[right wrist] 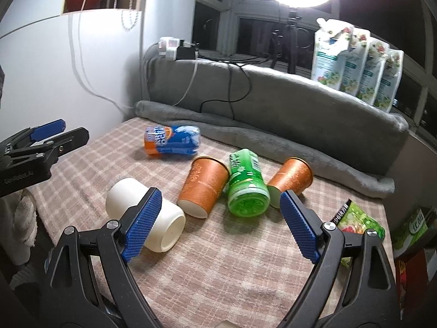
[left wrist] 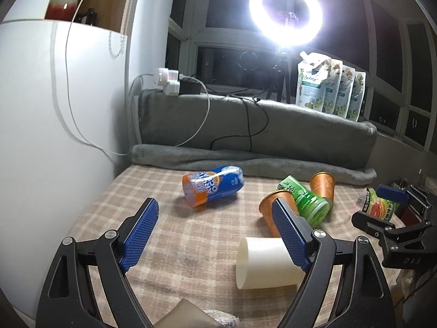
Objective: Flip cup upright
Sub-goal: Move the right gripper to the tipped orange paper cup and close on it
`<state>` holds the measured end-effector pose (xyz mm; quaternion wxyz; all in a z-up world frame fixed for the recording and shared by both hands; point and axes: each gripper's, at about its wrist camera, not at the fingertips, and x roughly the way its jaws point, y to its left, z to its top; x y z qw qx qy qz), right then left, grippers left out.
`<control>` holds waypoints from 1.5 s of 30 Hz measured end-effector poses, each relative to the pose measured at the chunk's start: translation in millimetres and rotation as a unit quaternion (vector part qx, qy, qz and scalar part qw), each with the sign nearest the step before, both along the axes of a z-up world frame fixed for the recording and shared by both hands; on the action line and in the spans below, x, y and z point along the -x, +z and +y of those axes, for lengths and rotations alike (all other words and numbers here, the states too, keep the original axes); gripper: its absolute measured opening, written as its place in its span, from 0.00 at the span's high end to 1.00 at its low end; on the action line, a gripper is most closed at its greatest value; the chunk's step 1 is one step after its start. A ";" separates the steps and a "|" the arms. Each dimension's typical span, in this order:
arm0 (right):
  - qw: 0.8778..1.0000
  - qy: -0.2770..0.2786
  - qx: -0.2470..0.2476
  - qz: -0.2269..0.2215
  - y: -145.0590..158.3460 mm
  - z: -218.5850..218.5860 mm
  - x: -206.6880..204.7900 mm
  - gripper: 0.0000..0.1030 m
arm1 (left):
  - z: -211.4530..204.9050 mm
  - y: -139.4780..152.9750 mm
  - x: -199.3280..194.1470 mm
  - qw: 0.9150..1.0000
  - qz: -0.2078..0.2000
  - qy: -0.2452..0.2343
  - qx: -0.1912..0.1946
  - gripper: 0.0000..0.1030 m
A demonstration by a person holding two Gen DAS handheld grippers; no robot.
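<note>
A cream cup (left wrist: pixel 262 262) lies on its side on the checked cloth (left wrist: pixel 177 235), its mouth to the left in the left wrist view; it also shows in the right wrist view (right wrist: pixel 169 227). Two orange paper cups (right wrist: pixel 203 186) (right wrist: pixel 291 179) lie on their sides beyond it. My left gripper (left wrist: pixel 218 232) is open and empty, its right finger just in front of the cream cup. My right gripper (right wrist: pixel 221 224) is open and empty, above the cloth in front of the cups.
A blue and orange can (left wrist: pixel 213 188) and a green can (right wrist: pixel 247 186) lie on the cloth. A grey blanket (right wrist: pixel 273 125) borders the far edge. Refill pouches (right wrist: pixel 355 60) and a ring light (left wrist: pixel 285 13) stand behind. Snack packets (right wrist: pixel 355 218) lie at the right.
</note>
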<state>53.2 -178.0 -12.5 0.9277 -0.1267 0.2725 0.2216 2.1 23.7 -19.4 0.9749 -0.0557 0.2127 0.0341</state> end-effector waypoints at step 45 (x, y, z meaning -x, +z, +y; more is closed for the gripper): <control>0.945 -0.005 0.055 0.324 -74.4 93.0 -173.6 0.36 | 73.6 -39.5 16.4 0.995 0.070 0.054 0.055 0.18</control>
